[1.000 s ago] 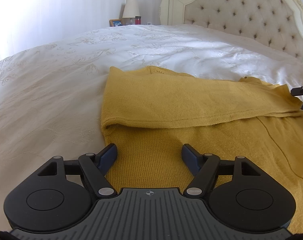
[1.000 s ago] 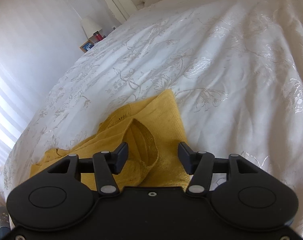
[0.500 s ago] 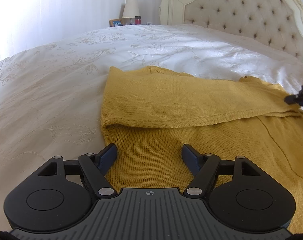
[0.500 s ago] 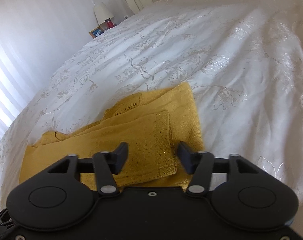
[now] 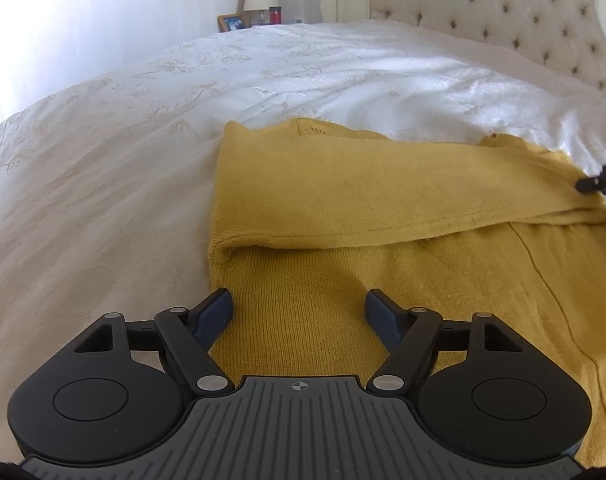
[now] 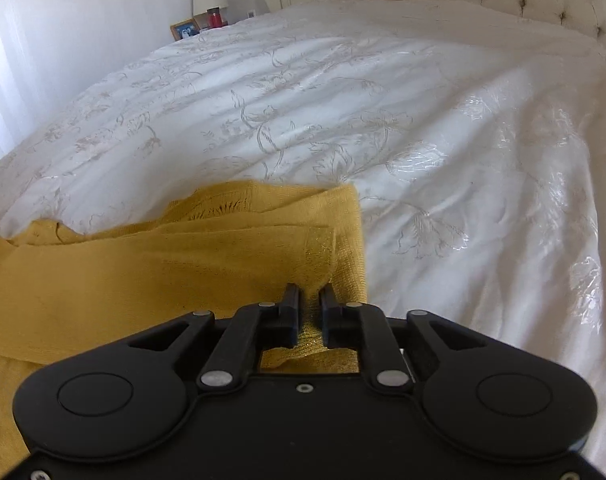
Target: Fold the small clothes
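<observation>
Nearest the lens, the left gripper (image 5: 299, 306) hovered with its blue-tipped fingers (image 5: 215, 310) spread wide over the flat ribbed body of the mustard-yellow knitted sweater (image 5: 311, 280), gripping nothing, while the right gripper (image 6: 306, 312) had its black fingers (image 6: 290, 312) pinched tight on the glittery cuff of that sweater's sleeve (image 6: 163, 264). Just beyond, the sleeve lay folded straight across the garment in a smooth band with a soft rolled edge at the left side. The sweater rested on the white floral-embroidered bedspread (image 6: 383, 100), with the cream button-tufted headboard (image 5: 503, 12) farthest back.
</observation>
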### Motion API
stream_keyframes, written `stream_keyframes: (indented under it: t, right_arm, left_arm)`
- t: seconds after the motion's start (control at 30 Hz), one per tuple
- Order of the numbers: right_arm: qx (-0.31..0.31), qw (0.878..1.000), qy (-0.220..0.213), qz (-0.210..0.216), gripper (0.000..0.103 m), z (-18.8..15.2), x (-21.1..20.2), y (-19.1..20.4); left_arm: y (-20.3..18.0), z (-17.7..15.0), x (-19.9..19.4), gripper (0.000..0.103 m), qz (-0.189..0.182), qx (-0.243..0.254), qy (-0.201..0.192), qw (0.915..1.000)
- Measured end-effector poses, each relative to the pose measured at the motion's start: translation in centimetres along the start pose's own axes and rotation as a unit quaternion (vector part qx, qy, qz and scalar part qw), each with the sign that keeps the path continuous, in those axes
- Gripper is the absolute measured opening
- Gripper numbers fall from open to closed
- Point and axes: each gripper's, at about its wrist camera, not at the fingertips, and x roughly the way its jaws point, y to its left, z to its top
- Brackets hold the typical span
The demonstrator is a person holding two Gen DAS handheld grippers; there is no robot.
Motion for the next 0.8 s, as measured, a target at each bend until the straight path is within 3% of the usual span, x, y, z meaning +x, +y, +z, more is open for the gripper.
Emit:
stream_keyframes:
  t: [0.03, 0.07, 0.2, 0.3, 0.4, 0.5, 0.8]
  right_arm:
    - [0.004, 1.0, -0.004, 0.001, 0.038, 0.0, -0.4, -0.1]
    - [0.011, 1.0, -0.009, 0.004, 0.042, 0.1, -1.0, -0.3]
    - [0.004, 1.0, -0.012, 0.023, 0.046, 0.4, -3.7, -0.8]
    - [-0.014, 0.999, 0.003, 0.05, 0.049, 0.2, -6.2, -0.6]
    - [-0.031, 0.996, 0.029, 0.074, 0.049, -0.6, -8.7, -0.3]
    - [-0.05, 0.993, 0.058, 0.09, 0.057, -1.8, -11.1, 0.3]
    - [-0.082, 0.972, 0.182, 0.126, 0.058, -6.8, -15.0, 1.8]
  left_arm:
    - [0.1, 0.1, -0.4, 0.072, -0.002, 0.003, 0.002, 1.0]
    - [0.1, 0.1, -0.9, 0.072, -0.004, 0.004, 0.004, 1.0]
    - [0.8, -0.1, -2.9, 0.072, -0.017, 0.004, 0.033, 0.9993]
    - [1.8, -0.7, -4.4, 0.072, -0.038, -0.026, 0.06, 0.9972]
    - [3.0, -1.7, -5.4, 0.072, -0.055, -0.064, 0.096, 0.9918]
    - [3.4, -2.8, -6.1, 0.072, -0.061, -0.081, 0.122, 0.9874]
    - [2.2, -5.7, -8.7, 0.072, -0.08, -0.028, 0.165, 0.9826]
